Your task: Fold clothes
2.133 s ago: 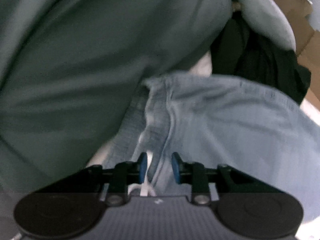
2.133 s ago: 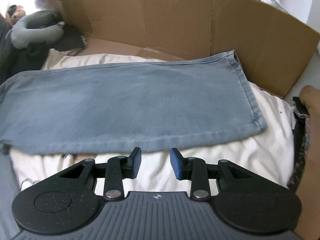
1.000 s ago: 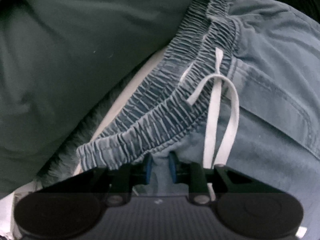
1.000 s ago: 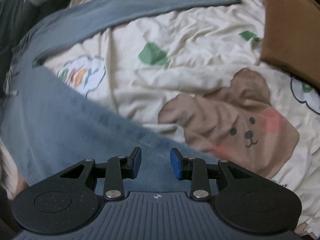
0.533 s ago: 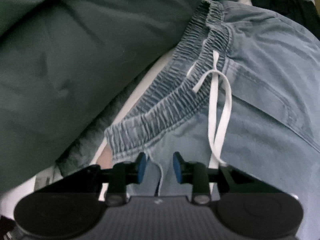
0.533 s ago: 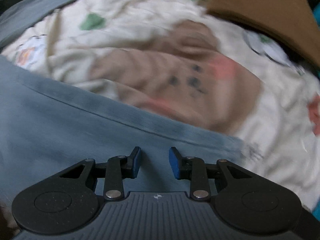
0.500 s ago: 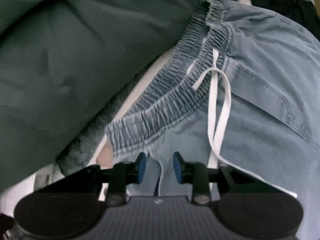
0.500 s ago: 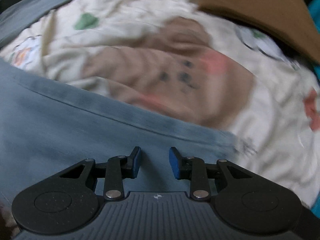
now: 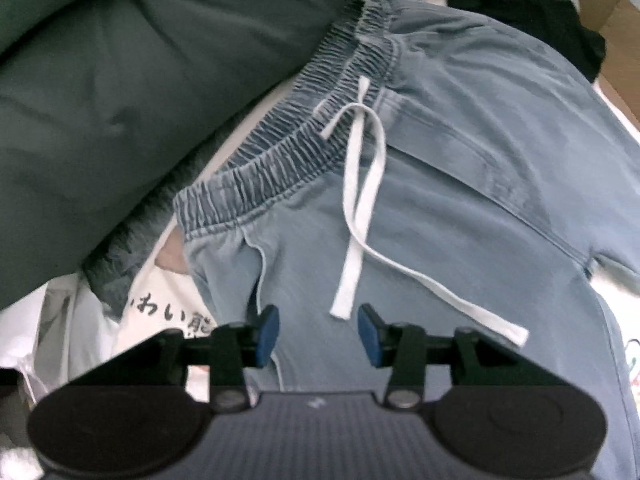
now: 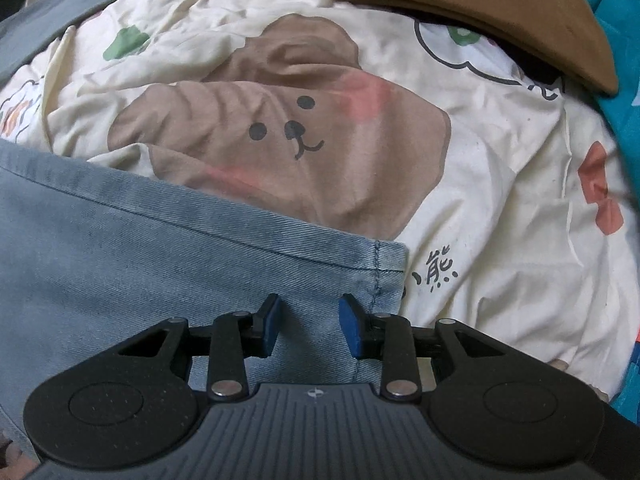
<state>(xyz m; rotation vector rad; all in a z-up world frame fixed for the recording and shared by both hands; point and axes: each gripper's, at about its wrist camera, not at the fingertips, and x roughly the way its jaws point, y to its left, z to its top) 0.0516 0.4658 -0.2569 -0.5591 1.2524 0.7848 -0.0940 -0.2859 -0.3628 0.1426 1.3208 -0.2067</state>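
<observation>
A cream bedspread (image 10: 500, 208) printed with one brown bear covered the bed, its bare stretch lying open beyond and to the right of the trouser hem. One pair of light blue jeans (image 9: 460, 200) lay spread on it, the elastic waistband bordered on the left by a dark green garment (image 9: 100, 100) that left little free room on that side. A brown cloth (image 10: 480, 4) sat at the far right edge of the spread, well apart from the hem. Only the left wrist view showed the waistband and its white drawstring (image 9: 360, 200), two loose ends trailing across the denim; only the right wrist view showed the leg's stitched hem corner (image 10: 384, 268) and the bear. The left tongs (image 9: 318, 334) had just been opening and stood apart above the denim below the waistband, gripping nothing. The right tongs (image 10: 308, 326) stood partly apart over the hem corner, pads clear of the cloth.
</observation>
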